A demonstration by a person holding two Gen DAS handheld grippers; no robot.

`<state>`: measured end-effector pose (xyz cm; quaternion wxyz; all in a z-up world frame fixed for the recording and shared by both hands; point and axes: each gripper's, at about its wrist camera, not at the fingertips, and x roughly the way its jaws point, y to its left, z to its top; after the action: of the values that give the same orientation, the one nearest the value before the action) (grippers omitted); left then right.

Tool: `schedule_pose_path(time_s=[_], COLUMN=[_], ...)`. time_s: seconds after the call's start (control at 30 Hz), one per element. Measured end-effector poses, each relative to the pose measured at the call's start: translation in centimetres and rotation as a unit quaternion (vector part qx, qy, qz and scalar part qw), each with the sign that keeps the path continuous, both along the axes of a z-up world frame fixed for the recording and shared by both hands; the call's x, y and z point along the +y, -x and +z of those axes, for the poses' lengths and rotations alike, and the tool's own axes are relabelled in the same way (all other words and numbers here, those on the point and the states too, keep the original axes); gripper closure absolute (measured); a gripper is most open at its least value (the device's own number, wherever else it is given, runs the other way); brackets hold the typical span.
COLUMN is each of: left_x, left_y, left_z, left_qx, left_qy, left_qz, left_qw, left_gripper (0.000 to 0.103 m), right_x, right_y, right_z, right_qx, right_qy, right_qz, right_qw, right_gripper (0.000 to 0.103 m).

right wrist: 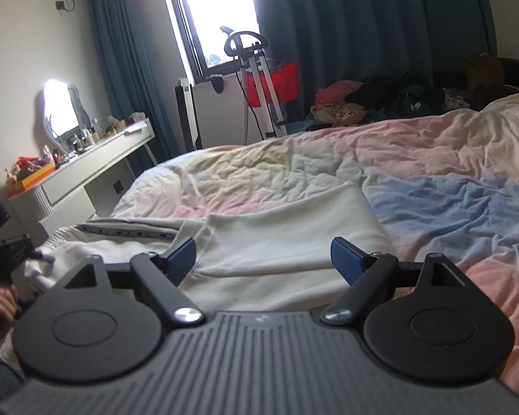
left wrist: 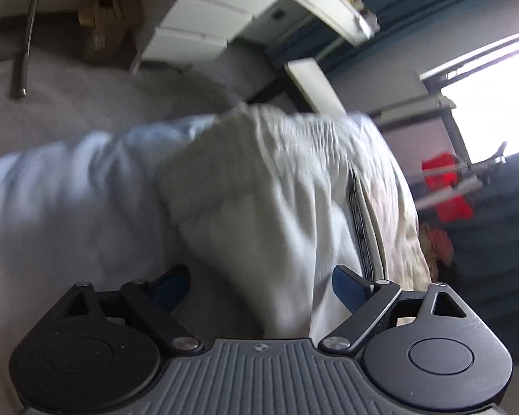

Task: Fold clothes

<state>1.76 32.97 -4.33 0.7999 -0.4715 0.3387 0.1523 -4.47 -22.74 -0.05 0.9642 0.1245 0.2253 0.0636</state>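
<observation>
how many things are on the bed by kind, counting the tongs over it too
White folded garment with a dark patterned side stripe: 1
Pastel patchwork quilt: 1
Heap of mixed coloured clothes at the far edge: 1
Open black tongs with blue pads: 2, the left tongs and the right tongs
Total: 5

Open bedspread (right wrist: 432,186) beyond white garment (right wrist: 276,235)
</observation>
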Motion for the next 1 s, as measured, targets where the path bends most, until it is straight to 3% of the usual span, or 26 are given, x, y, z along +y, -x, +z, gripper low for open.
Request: schedule_pose_path(time_s=[0.13,0.23,0.3,0.4,0.53,0.63,0.77,0.9,1.0], left_x=[1.1,0.5,-0.5,-2.7,-8.0,-13.0,-21.9,-31.8,-39.1], left_y=[-1.8,-2.0,-2.2,-1.2,-0.2,0.5,1.0,0.1,-0.1], left_z=[-0.3,0.5,1.9,4.8,9.6,13.5,17.5,18.5,17.0], left_qx=[-0.011,-0.03,-0.051,-0.095,-0.158,-0.21,-0.266,-0.308,-0.333], left_qy=[-0.033,-0.07,-0.108,-0.152,-0.243,-0.27,-0.317,-0.357,-0.384], left_qz=[0.02,0.007,-0.002,0.002,-0.007,-0.018,-0.038,-0.061,-0.081], left_qw=[0.9992,0.9971,0.9929,0.9838,0.9571,0.9396,0.9097,0.8799,0.8576], left_gripper=[0.031,0.054,0.08,0.085,0.086,0.086,0.086,0.086,0.086], right_x=[1.2,2.3,3.0,3.6,2.3,0.5,-2.1,-5.5,-8.5], right_y=[-1.8,-4.0,-5.5,-7.5,-6.3,-4.3,-1.9,-0.2,0.9], right_z=[-1.5,-3.3,-4.9,-7.9,-7.4,-4.9,-1.5,0.7,1.5], right_qx=[0.018,0.045,0.07,0.137,0.123,0.076,0.008,-0.037,-0.059], right_qy=[0.036,0.056,0.071,0.074,0.023,-0.024,-0.04,-0.044,-0.031], right_qz=[-0.005,-0.005,-0.012,-0.013,-0.024,-0.046,-0.074,-0.111,-0.164], right_qw=[0.999,0.997,0.995,0.988,0.992,0.996,0.996,0.992,0.984], right_gripper=[0.017,0.017,0.017,0.017,0.017,0.017,0.017,0.017,0.017])
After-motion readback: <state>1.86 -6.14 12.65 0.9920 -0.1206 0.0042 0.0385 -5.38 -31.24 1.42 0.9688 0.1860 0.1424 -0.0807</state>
